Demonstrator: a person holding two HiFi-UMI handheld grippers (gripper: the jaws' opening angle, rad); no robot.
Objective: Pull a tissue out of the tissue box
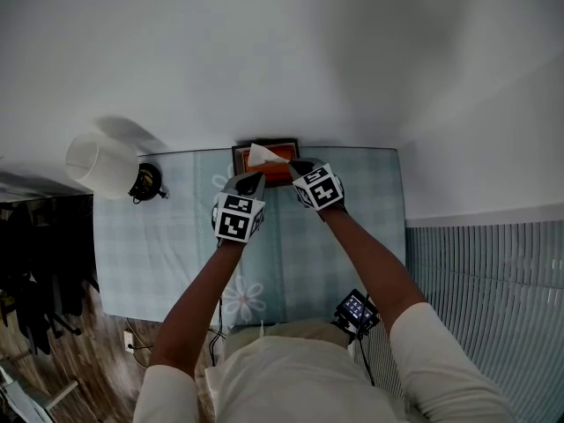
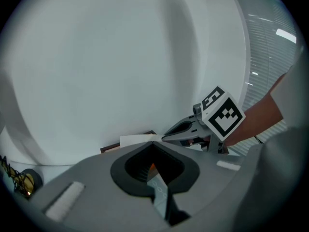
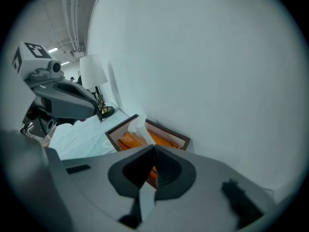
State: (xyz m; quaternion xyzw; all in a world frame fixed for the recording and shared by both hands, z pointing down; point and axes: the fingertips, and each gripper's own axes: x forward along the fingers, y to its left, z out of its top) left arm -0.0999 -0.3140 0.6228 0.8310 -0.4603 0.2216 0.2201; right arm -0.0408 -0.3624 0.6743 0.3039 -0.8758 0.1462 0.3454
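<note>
The tissue box [image 1: 278, 174], orange inside a dark brown frame, stands at the table's far edge against the wall. A white tissue [image 1: 263, 155] sticks up out of it. My right gripper [image 1: 293, 164] comes in from the right and is shut on the tissue's right corner; the left gripper view shows its tip [image 2: 164, 138] pinching the tissue [image 2: 137, 140]. In the right gripper view the tissue [image 3: 139, 125] rises from the box [image 3: 166, 139] just ahead of the closed jaws. My left gripper [image 1: 255, 177] is shut at the box's front edge; contact cannot be told.
A lamp with a white shade [image 1: 101, 164] and a brass base [image 1: 145, 183] stands at the table's left. The pale blue tablecloth [image 1: 176, 245] covers the table. A small device with a lit screen [image 1: 355, 309] hangs near my right elbow. Ribbed panelling [image 1: 485, 263] runs along the right.
</note>
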